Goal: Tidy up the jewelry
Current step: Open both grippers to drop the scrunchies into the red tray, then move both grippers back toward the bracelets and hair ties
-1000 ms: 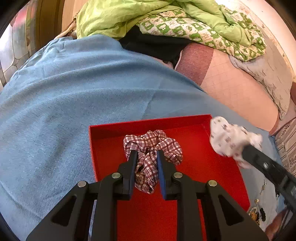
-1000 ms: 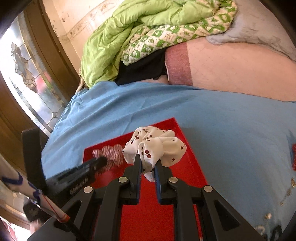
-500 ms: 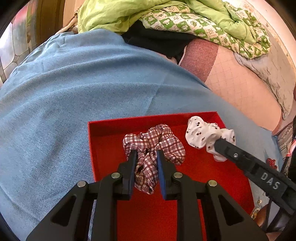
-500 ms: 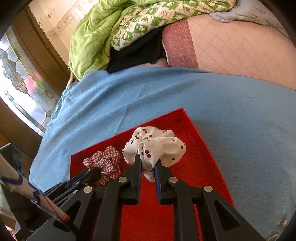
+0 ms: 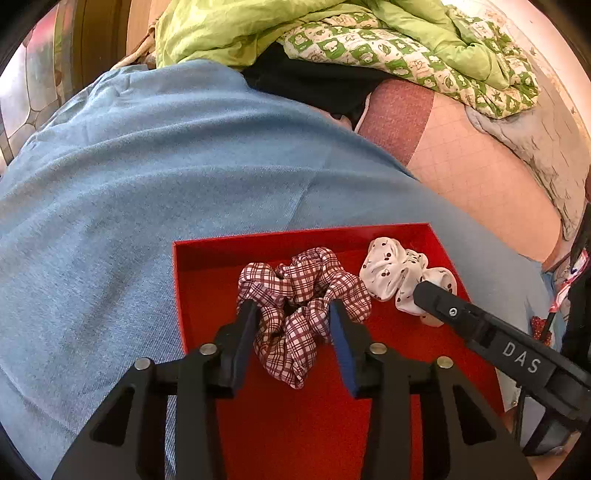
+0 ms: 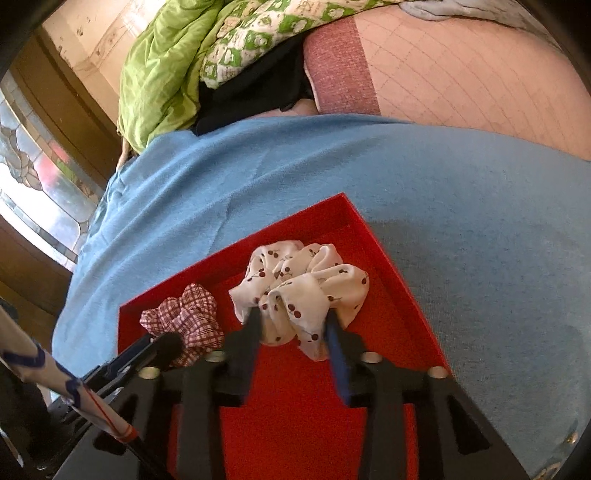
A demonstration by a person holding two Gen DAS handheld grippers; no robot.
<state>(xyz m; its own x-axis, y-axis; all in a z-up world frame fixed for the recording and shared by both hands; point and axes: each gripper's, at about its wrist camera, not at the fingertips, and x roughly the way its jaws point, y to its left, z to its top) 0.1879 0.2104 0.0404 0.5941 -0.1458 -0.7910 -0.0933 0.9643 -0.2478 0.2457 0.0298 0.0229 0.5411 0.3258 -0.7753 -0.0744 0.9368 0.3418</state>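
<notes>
A red tray lies on a blue cloth. In it lie a red plaid scrunchie and, to its right, a white cherry-print scrunchie. My left gripper is open, its fingers on either side of the plaid scrunchie. In the right wrist view my right gripper is open around the white scrunchie, which rests on the tray; the plaid scrunchie lies to its left. The right gripper's finger shows at the right of the left wrist view.
The blue cloth covers a bed. A green quilt and a dark garment are piled at the far end, with a pink sheet to the right. A stained-glass window is at the left.
Both grippers have opened and let go of their scrunchies, which now lie in the tray. The right gripper brought the white scrunchie down into the tray's right side.
</notes>
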